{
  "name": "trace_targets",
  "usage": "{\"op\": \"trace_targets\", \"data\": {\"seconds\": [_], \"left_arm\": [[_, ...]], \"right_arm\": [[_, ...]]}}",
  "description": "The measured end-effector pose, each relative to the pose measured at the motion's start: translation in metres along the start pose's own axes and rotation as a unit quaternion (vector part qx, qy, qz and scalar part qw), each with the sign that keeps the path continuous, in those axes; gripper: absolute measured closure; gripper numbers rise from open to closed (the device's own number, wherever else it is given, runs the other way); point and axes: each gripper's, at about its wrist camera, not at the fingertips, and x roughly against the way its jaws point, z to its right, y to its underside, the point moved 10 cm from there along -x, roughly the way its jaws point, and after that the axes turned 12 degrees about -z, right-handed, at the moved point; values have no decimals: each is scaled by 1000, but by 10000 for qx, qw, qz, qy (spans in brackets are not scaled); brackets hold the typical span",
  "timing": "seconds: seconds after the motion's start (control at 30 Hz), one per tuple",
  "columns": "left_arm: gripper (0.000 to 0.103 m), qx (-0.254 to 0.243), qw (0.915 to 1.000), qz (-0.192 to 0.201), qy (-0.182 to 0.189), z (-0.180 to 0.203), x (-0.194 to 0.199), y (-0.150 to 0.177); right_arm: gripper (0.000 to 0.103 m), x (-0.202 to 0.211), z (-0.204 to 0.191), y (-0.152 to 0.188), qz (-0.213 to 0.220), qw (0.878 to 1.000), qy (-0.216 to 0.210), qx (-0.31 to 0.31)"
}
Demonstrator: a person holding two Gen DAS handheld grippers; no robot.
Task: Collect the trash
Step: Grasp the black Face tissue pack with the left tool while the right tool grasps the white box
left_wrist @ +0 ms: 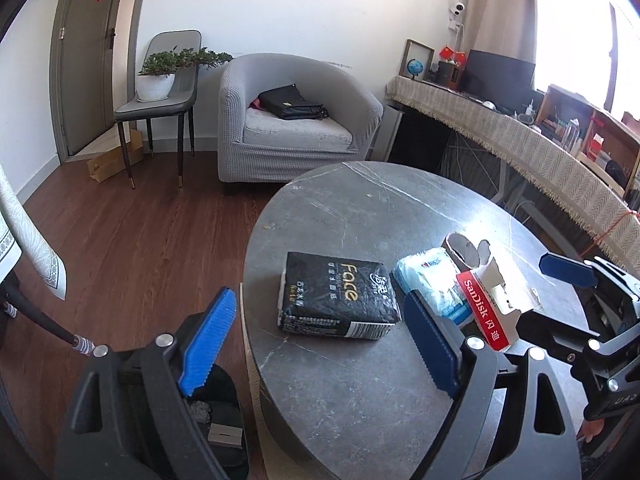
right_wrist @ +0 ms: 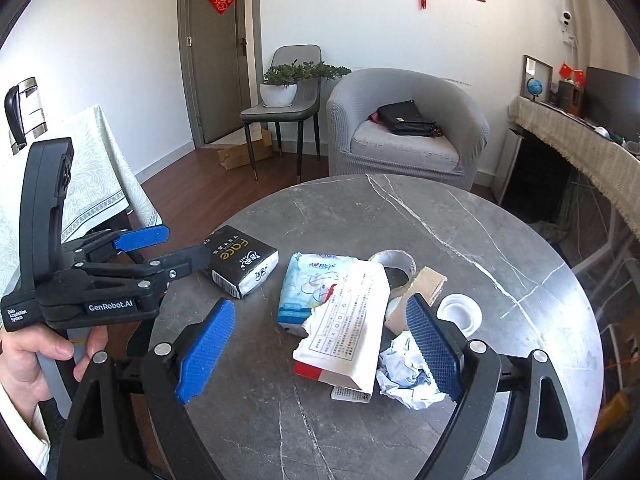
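Meanwhile both claws (left_wrist: pixel 320 340) (right_wrist: pixel 320 356) wide open, empty, black tissue pack (left_wrist: pixel 338 300) beside torn SanDisk box (left_wrist: pixel 494 304), grey armchair (left_wrist: pixel 296 120) beyond

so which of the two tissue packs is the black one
The Face tissue pack, lying nearest the left gripper. The other pack is pale blue and white, partly under the torn SanDisk box.
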Motion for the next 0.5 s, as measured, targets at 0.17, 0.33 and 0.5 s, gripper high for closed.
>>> {"op": "trace_targets", "data": {"seconds": [0.17, 0.33, 0.5], "left_arm": [[12, -213, 9992, -213, -264, 9, -18, 3], [12, -203, 9988, -334, -293, 12, -30, 3], [12, -173, 9980, -475, -381, 11, -40, 4]], "right_arm": [[15, -3, 13, 6, -90, 9999, -19, -95], [15, -6, 22, 13, -170, 9998, -3, -119], [15, -8, 27, 15, -196, 9997, 31, -147]]}}
